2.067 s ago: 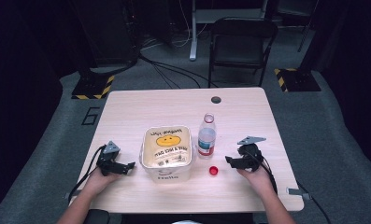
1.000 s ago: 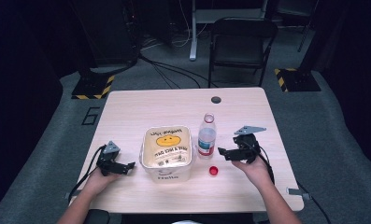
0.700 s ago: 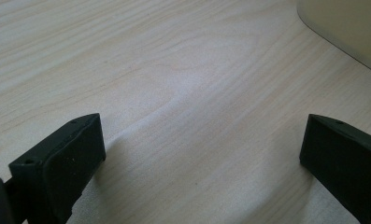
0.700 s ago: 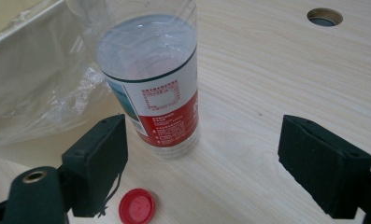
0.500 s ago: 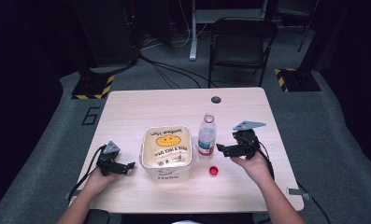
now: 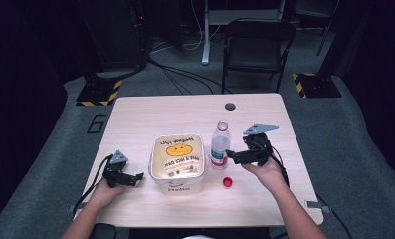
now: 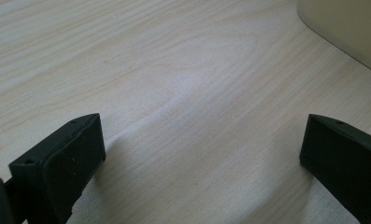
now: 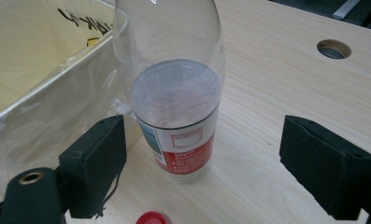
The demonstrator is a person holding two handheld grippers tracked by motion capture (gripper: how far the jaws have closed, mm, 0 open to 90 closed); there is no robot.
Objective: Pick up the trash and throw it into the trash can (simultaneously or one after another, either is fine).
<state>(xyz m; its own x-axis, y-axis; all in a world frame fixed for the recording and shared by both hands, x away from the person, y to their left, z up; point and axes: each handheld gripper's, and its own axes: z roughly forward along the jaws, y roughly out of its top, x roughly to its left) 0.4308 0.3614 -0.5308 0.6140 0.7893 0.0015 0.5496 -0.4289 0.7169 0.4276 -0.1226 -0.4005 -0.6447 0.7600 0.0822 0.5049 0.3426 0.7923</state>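
Bottle: we see the clear plastic bottle [image 6: 220, 145] standing upright on the table [image 6: 150, 112], uncapped, part full of water, just right of the bin and near the table's middle.
Right gripper: we hold the right gripper [image 6: 231, 155] level, pointed at the bottle's lower half, just short of it; its jaws have just been opening and now stand wide, pads clear of the bottle, which in the right gripper view [image 8: 202, 154] rises ahead of the gap, nearer the left pad.
Cap: the red cap [image 6: 227, 182] lies on the table in front of the bottle, apart from it.
Bin: the cream bin [image 6: 178, 158] with a smiley face and a plastic liner sits left of the bottle, close beside it.
Left gripper: the left gripper [image 6: 138, 177] rests low over bare wood left of the bin, jaws spread with nothing between them.
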